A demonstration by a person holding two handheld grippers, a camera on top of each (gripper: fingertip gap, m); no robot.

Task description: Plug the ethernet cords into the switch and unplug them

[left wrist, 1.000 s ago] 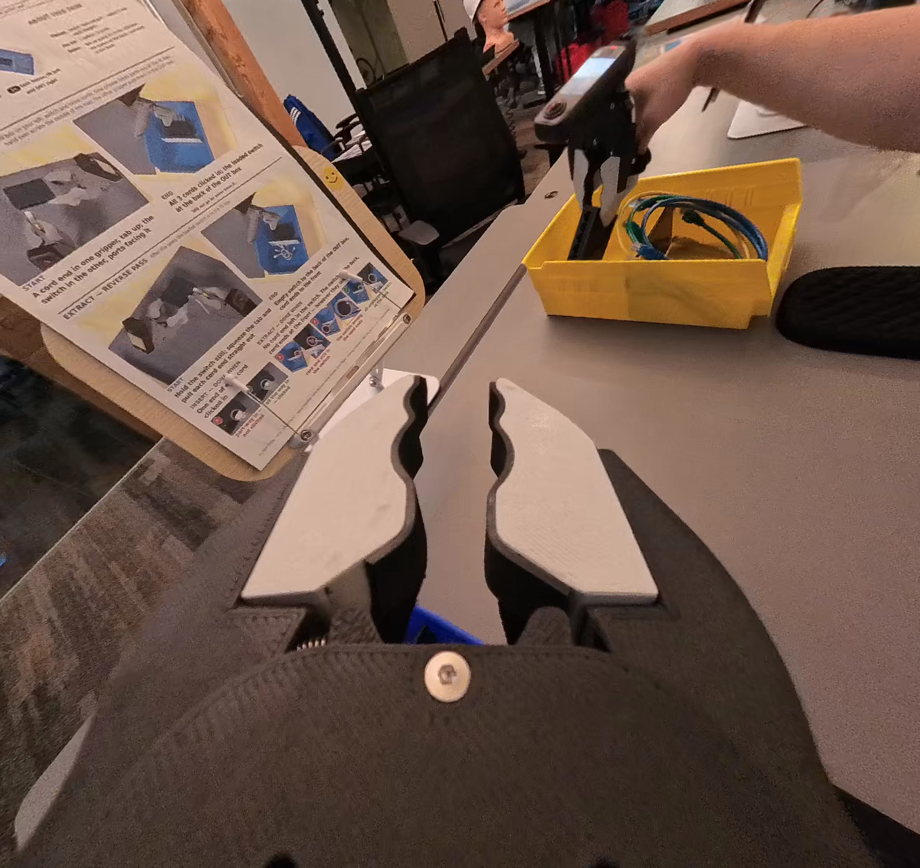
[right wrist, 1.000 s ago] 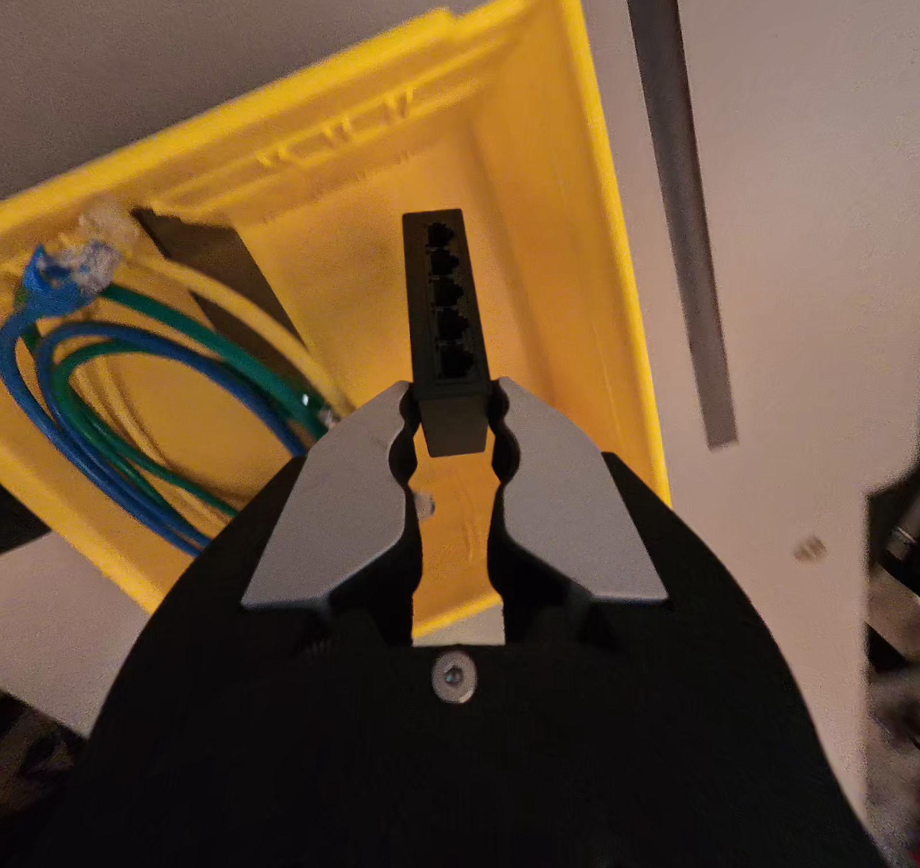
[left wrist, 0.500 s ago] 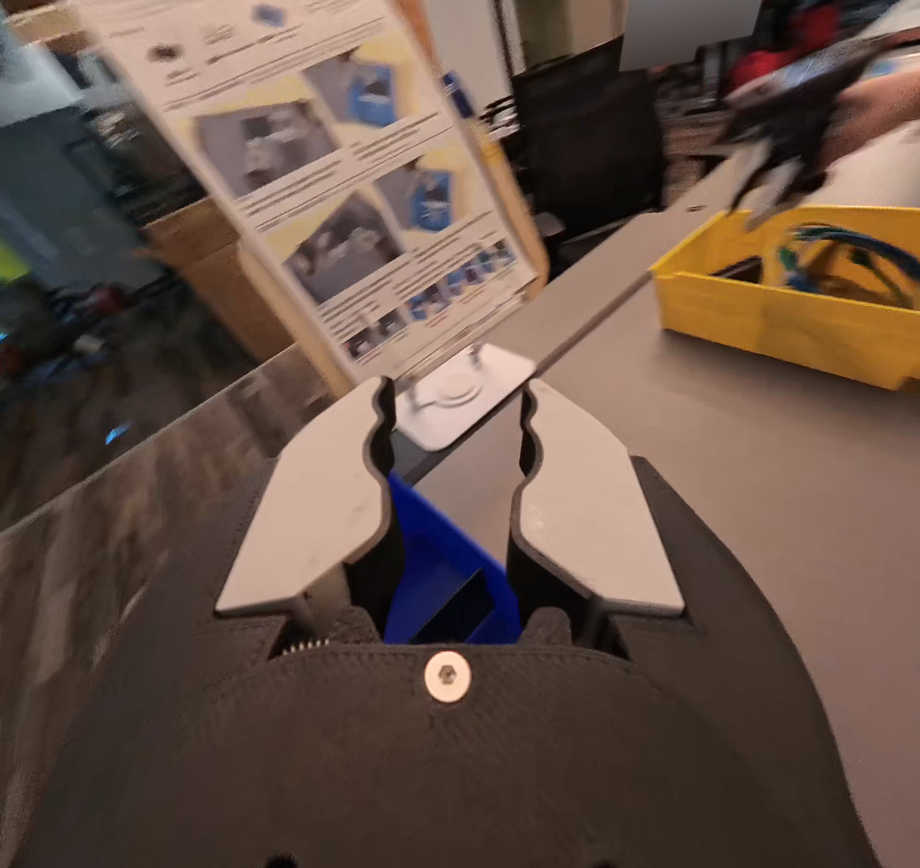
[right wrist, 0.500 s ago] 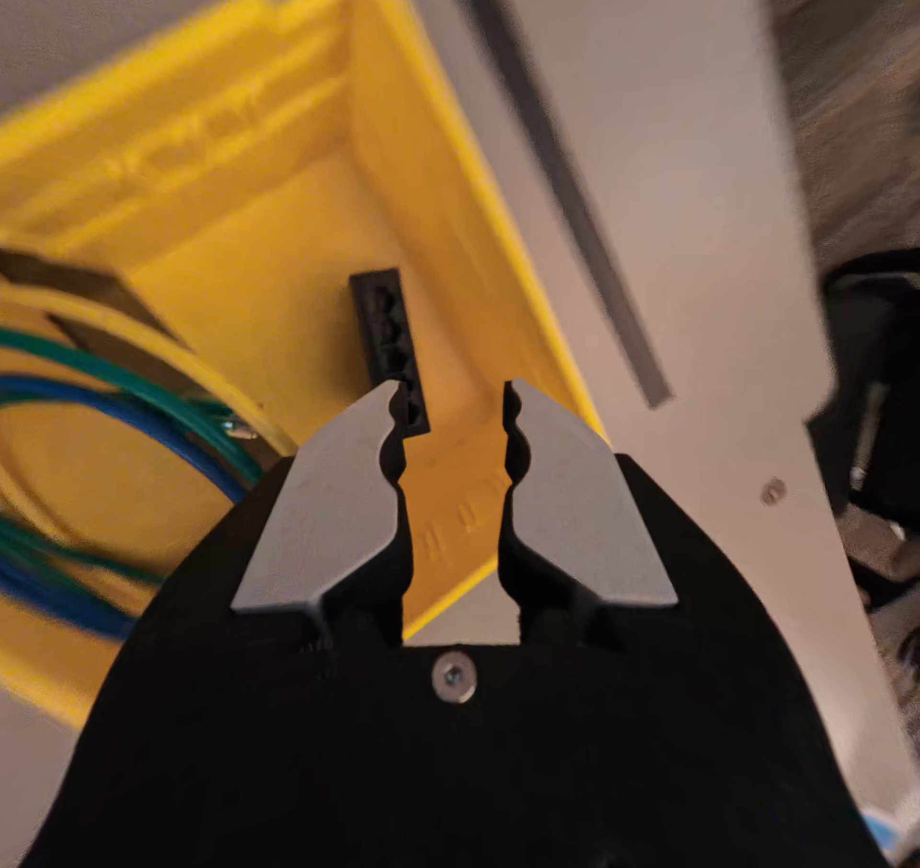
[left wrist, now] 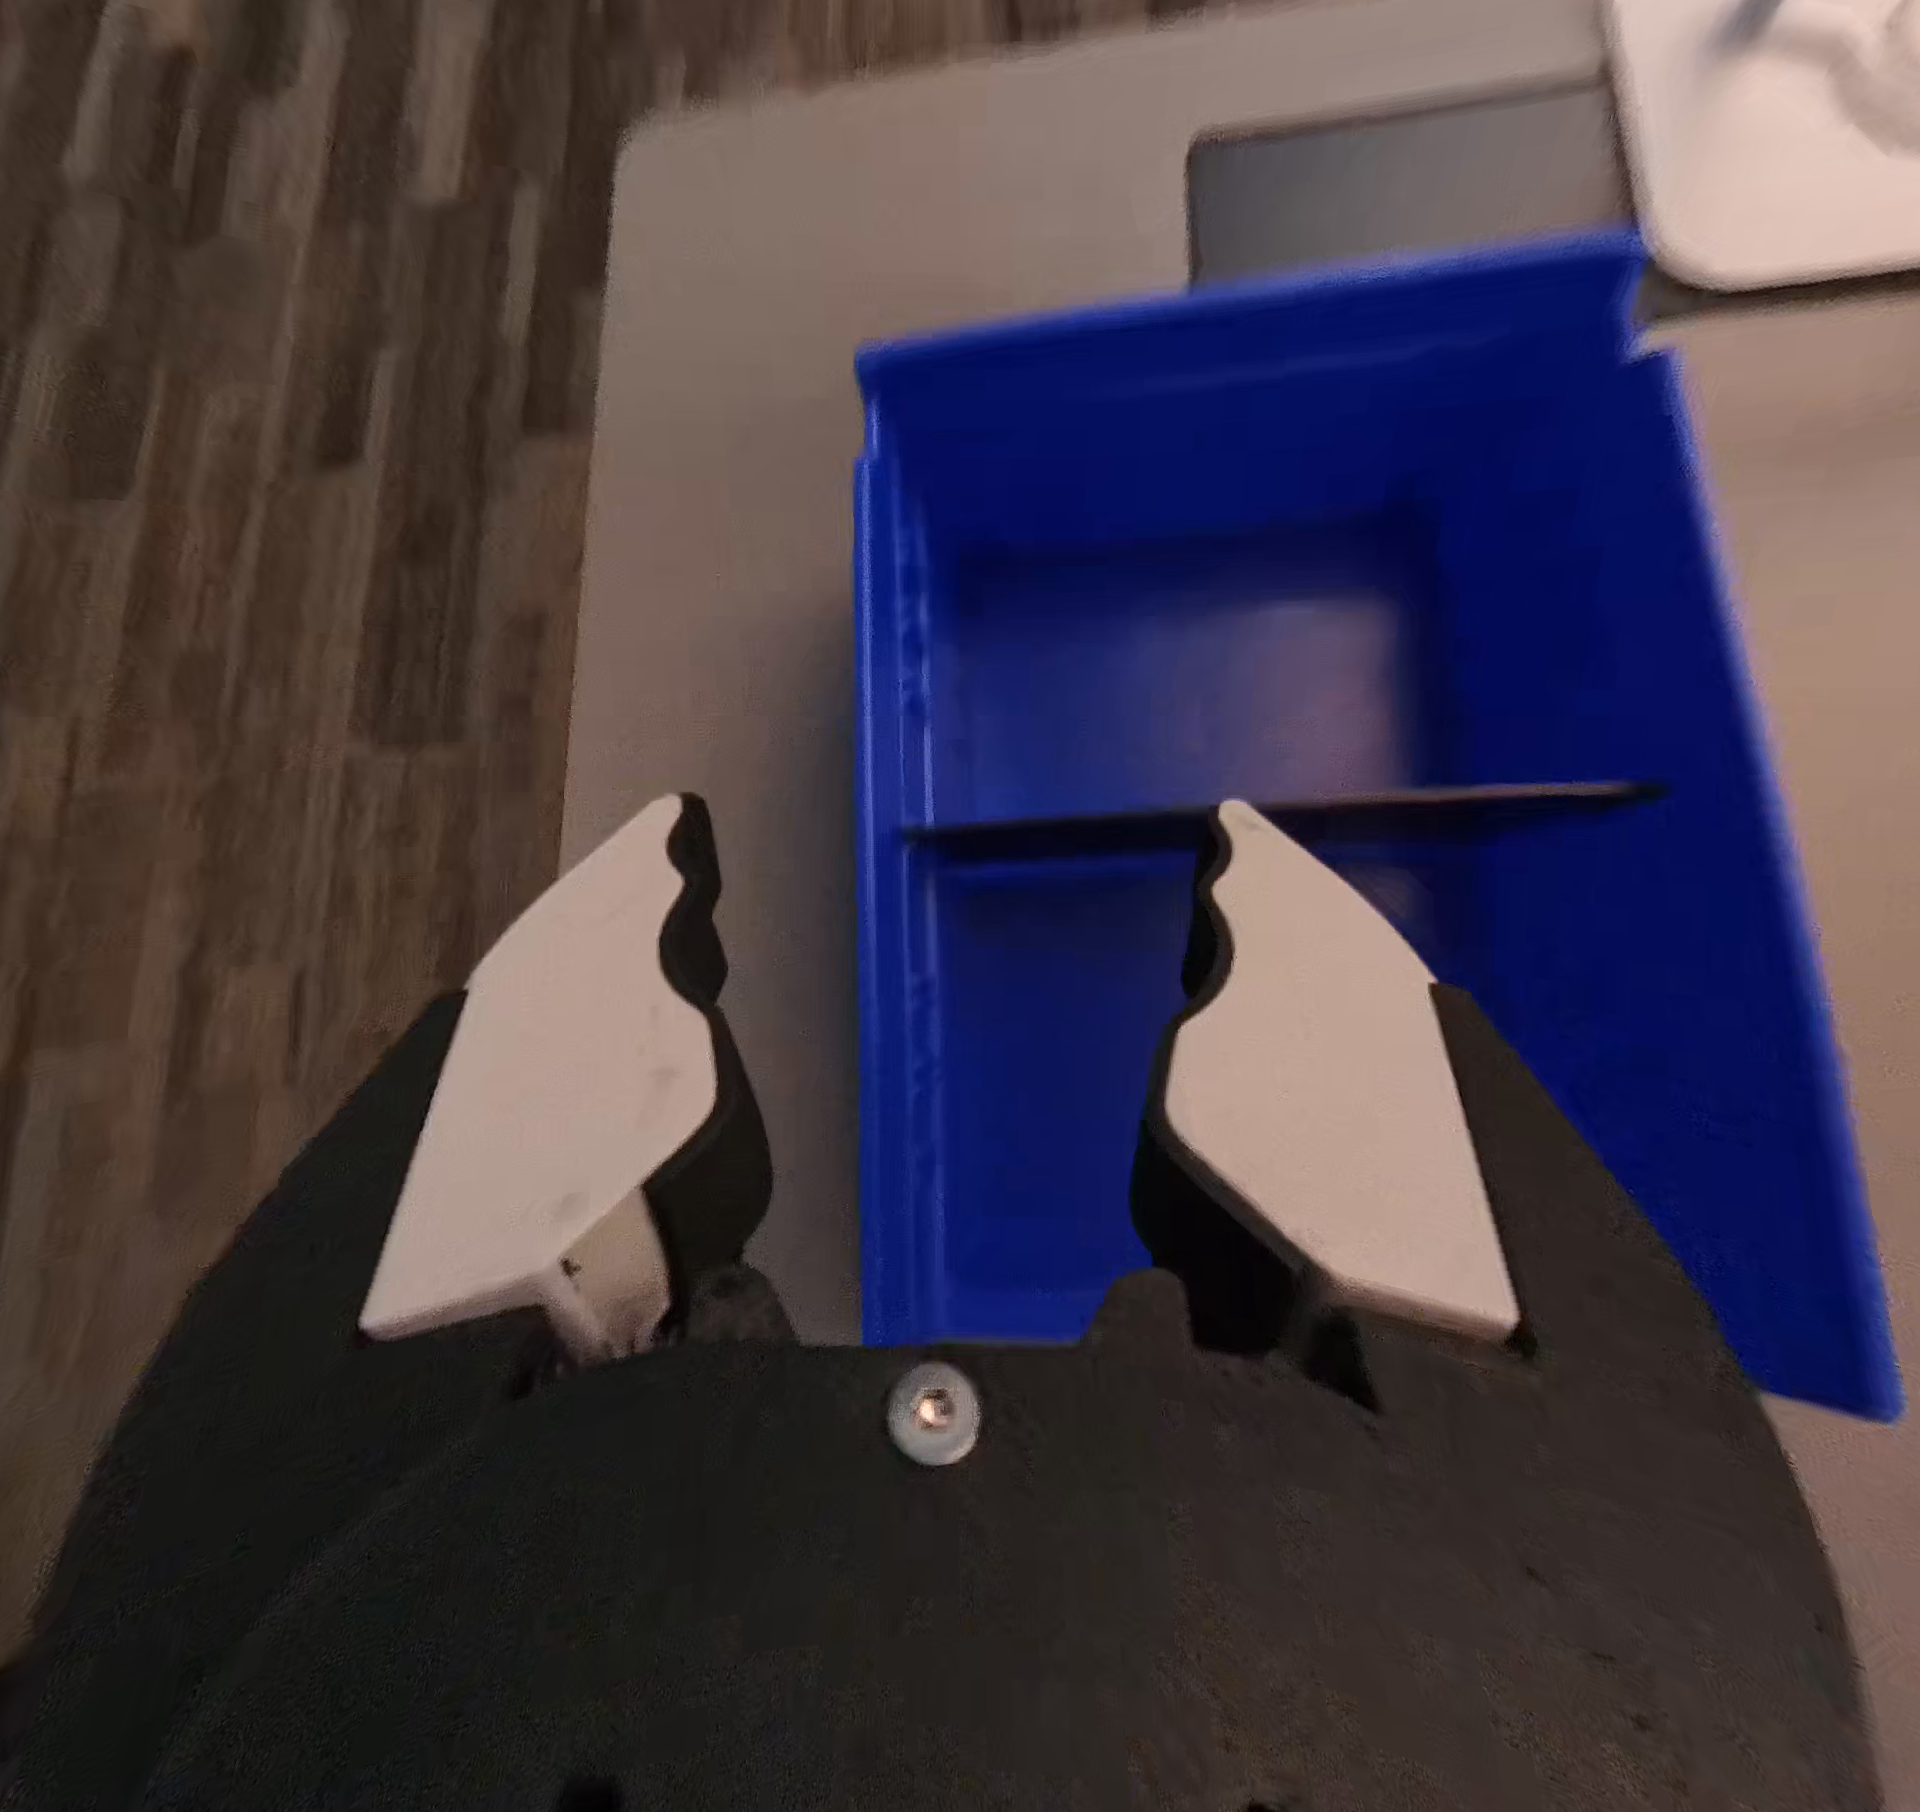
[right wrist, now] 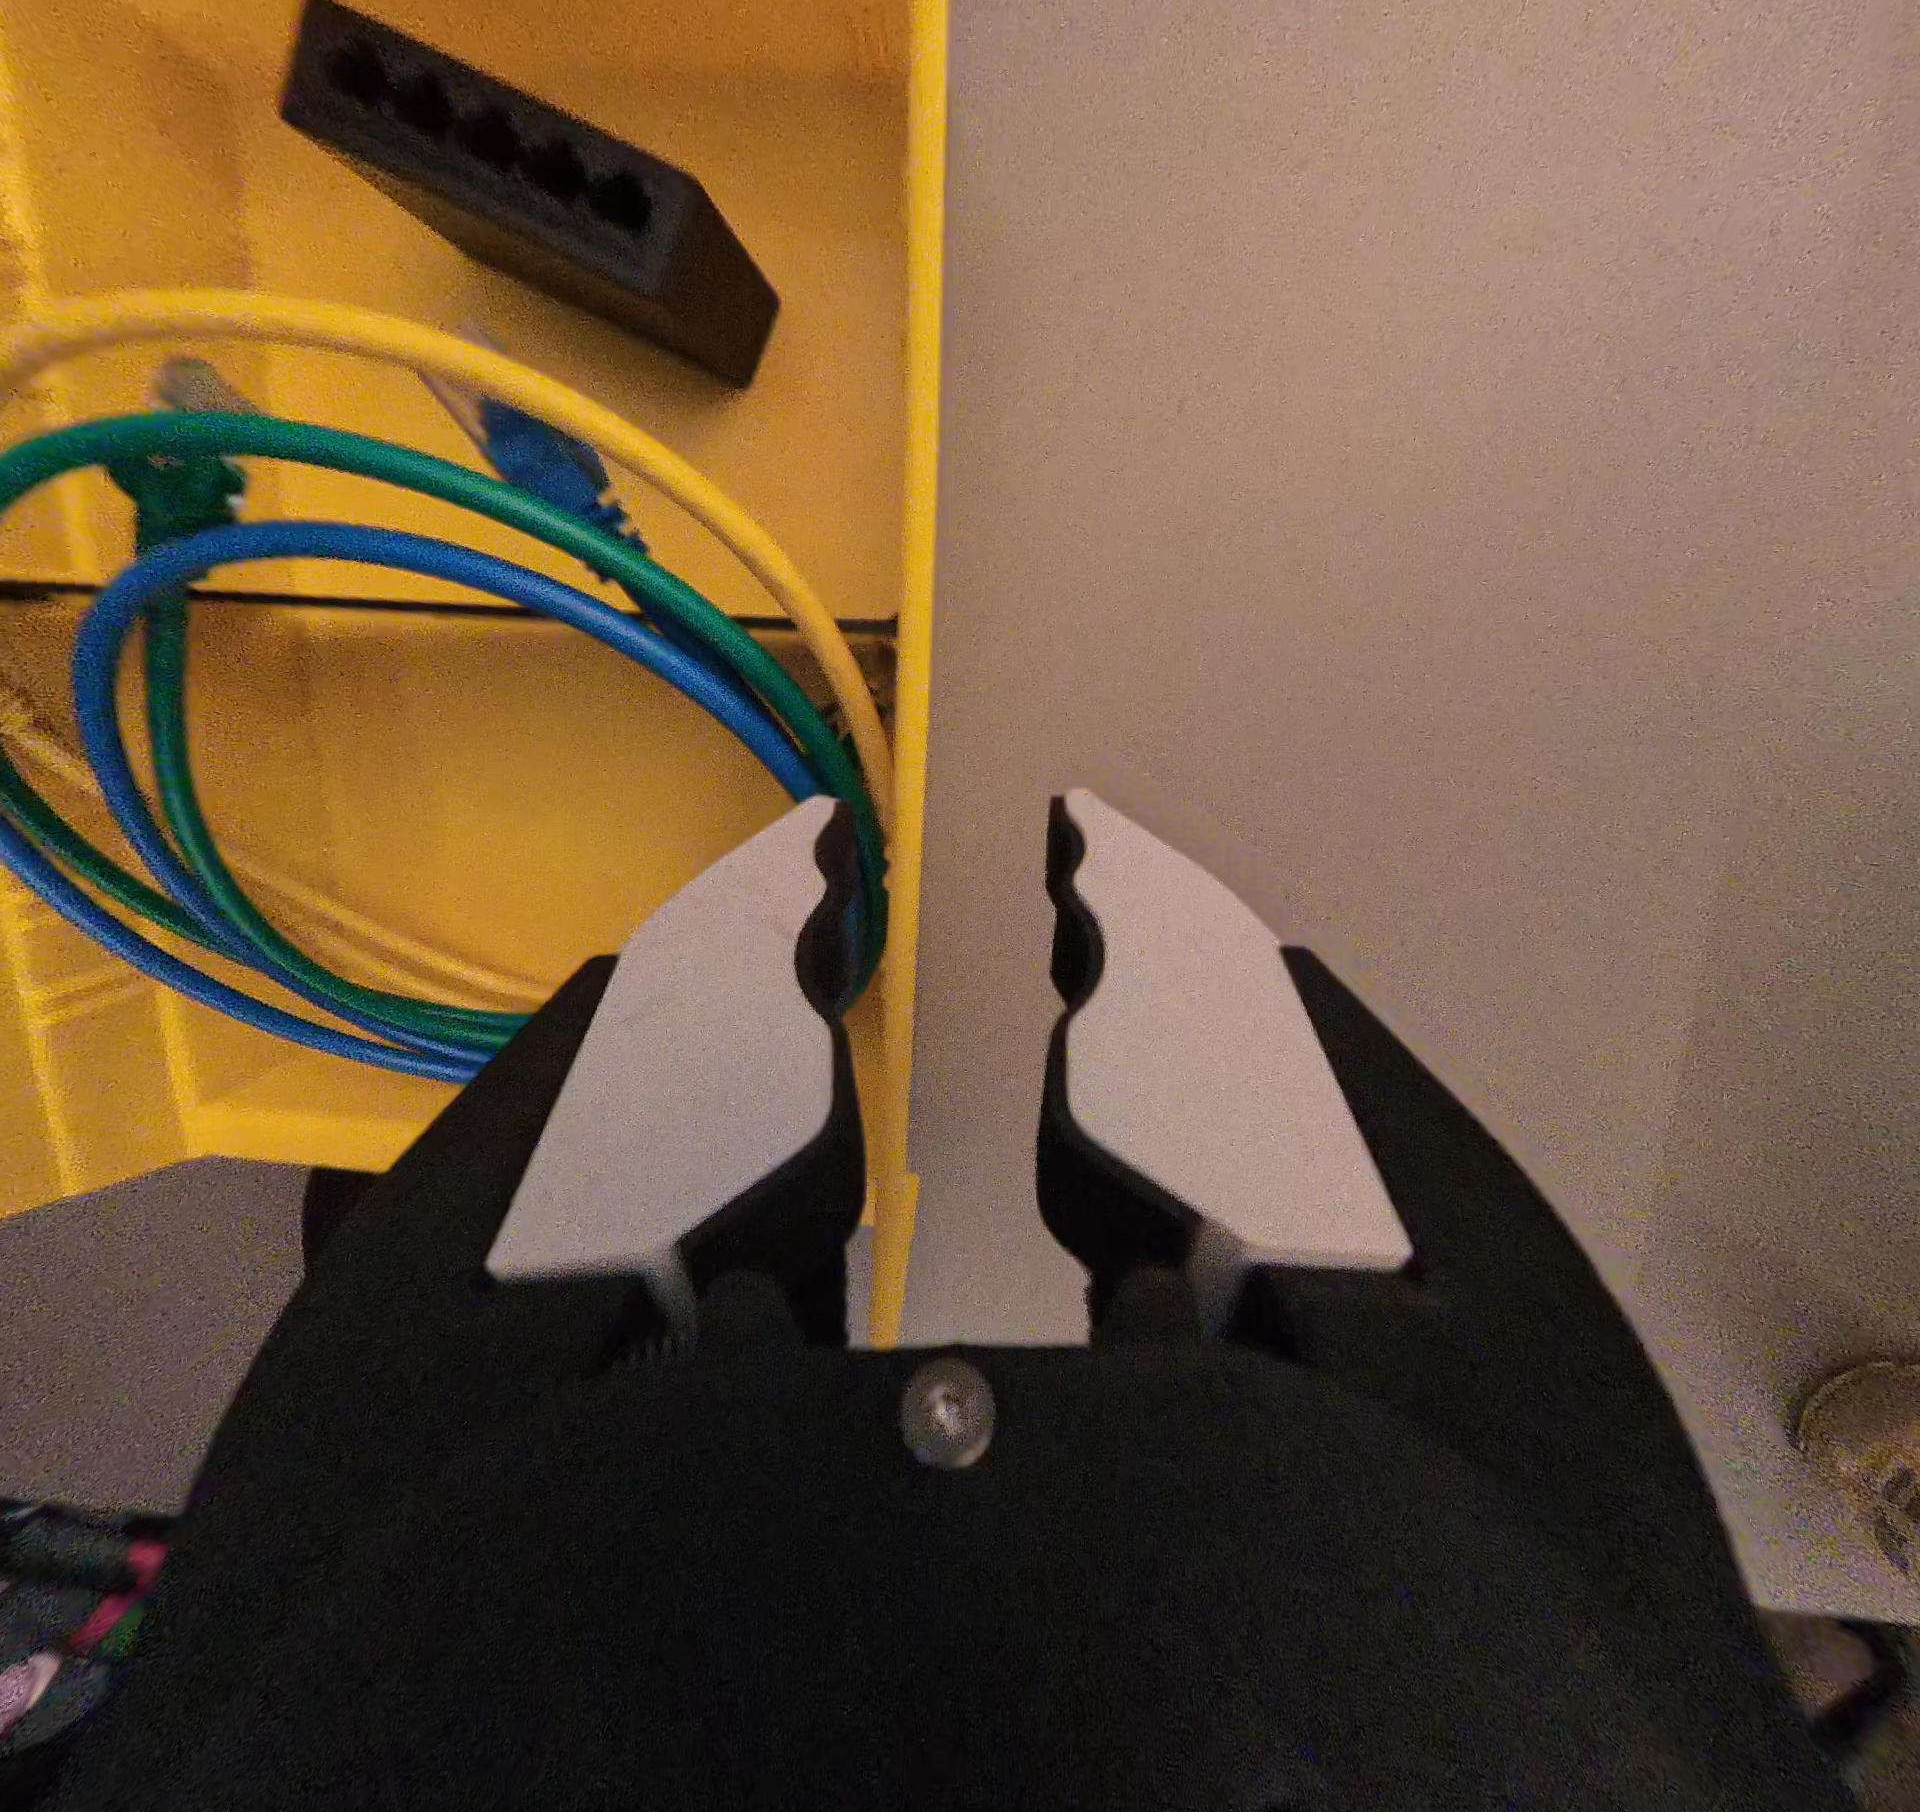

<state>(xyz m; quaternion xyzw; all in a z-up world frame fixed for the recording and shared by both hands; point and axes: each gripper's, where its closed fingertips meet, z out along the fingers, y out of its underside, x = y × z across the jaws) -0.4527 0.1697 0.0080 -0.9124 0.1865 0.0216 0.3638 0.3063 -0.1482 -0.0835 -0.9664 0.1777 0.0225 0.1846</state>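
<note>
Switch (right wrist: 525, 183) released since a second ago, now lying in yellow bin (right wrist: 925, 308) beside coiled cords (right wrist: 436, 557) | right gripper (right wrist: 940, 817) parted, empty; left gripper (left wrist: 951, 822) spread wide over blue bin (left wrist: 1558, 619) | switch judged light, rigid, slick; best pinched across its narrow end

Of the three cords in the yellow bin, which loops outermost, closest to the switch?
The yellow cord. Its arc passes just below the black switch, while the green cord and blue cord curve inside it.
</note>
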